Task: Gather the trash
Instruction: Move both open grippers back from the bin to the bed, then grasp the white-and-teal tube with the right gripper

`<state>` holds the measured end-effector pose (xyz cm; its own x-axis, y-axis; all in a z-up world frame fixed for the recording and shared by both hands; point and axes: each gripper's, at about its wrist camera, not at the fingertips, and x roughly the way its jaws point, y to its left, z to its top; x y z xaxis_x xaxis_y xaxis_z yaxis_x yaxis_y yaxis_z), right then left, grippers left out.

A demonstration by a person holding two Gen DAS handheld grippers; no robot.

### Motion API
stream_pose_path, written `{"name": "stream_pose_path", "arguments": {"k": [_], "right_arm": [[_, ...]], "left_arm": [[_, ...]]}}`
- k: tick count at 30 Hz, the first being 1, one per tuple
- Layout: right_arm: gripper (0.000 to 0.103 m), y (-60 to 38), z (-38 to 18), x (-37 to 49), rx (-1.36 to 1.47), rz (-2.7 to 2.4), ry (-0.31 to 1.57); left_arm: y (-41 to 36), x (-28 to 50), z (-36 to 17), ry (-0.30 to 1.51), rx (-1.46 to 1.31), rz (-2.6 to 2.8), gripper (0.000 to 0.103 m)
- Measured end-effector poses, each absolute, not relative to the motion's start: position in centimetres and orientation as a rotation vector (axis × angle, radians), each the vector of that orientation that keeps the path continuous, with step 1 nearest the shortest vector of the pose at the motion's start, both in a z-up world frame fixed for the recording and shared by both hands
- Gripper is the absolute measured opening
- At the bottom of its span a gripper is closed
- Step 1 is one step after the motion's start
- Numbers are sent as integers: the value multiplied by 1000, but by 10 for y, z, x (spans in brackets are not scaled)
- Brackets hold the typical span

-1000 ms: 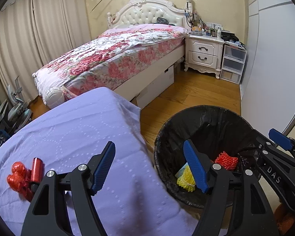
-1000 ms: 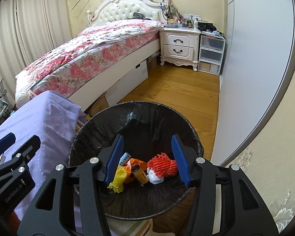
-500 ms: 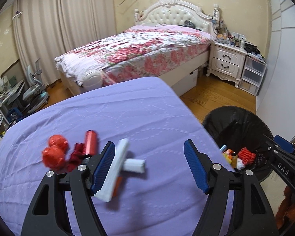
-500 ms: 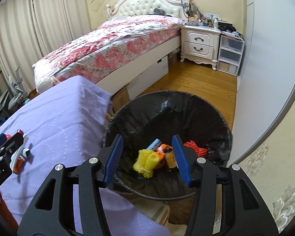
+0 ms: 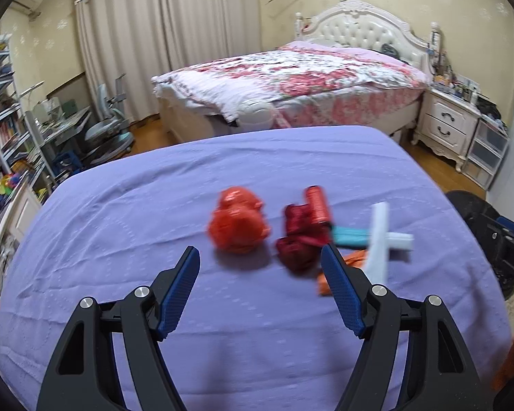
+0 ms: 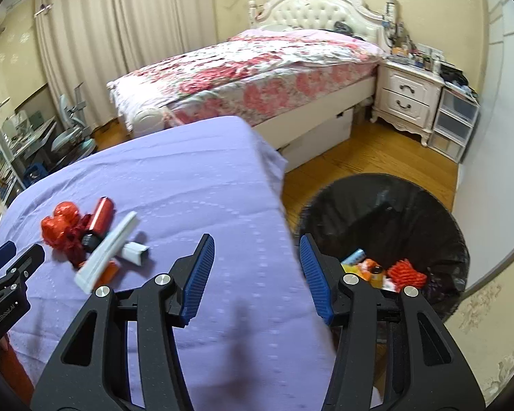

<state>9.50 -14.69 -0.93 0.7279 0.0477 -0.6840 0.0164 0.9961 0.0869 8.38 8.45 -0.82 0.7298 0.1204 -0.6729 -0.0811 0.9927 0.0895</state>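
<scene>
A pile of trash lies on the purple-covered table (image 5: pixel 154 205): a crumpled orange-red wrapper (image 5: pixel 238 227), a dark red wrapper (image 5: pixel 296 250), a red can (image 5: pixel 317 203), a white strip (image 5: pixel 380 243), a teal piece (image 5: pixel 349 236) and an orange piece (image 5: pixel 346 267). My left gripper (image 5: pixel 260 287) is open and empty just short of the pile. My right gripper (image 6: pixel 257 274) is open and empty above the table's right edge, beside the black-lined bin (image 6: pixel 394 202) holding several trash pieces. The pile also shows in the right wrist view (image 6: pixel 96 239).
A bed with a floral cover (image 5: pixel 291 78) stands behind the table. A white nightstand (image 6: pixel 407 96) and plastic drawers (image 6: pixel 455 123) stand at the right wall. A desk chair (image 5: pixel 109 130) and shelves (image 5: pixel 0 120) are at the left. Wooden floor (image 6: pixel 377 157) surrounds the bin.
Both grippers have swung left from the bin toward the table. The left gripper now faces the trash pile. The right gripper has moved from over the bin to the table's edge.
</scene>
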Motion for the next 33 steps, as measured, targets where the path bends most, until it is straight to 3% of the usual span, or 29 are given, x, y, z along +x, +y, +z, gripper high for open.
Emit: {"name": "stream_pose_path", "arguments": {"k": [18, 20, 25, 29, 33], "right_arm": [[48, -35, -17, 114, -39, 191, 814], [43, -28, -20, 116, -53, 195, 828], [40, -20, -28, 117, -67, 183, 856], [22, -20, -31, 116, -64, 189, 873], [18, -21, -29, 114, -62, 197, 872]], "left_arm": [[186, 68, -22, 765, -53, 292, 71], [192, 66, -25, 770, -64, 292, 71], [198, 65, -28, 779, -81, 283, 71], [198, 65, -28, 781, -89, 272, 71], [192, 67, -28, 783, -88, 252, 71]]}}
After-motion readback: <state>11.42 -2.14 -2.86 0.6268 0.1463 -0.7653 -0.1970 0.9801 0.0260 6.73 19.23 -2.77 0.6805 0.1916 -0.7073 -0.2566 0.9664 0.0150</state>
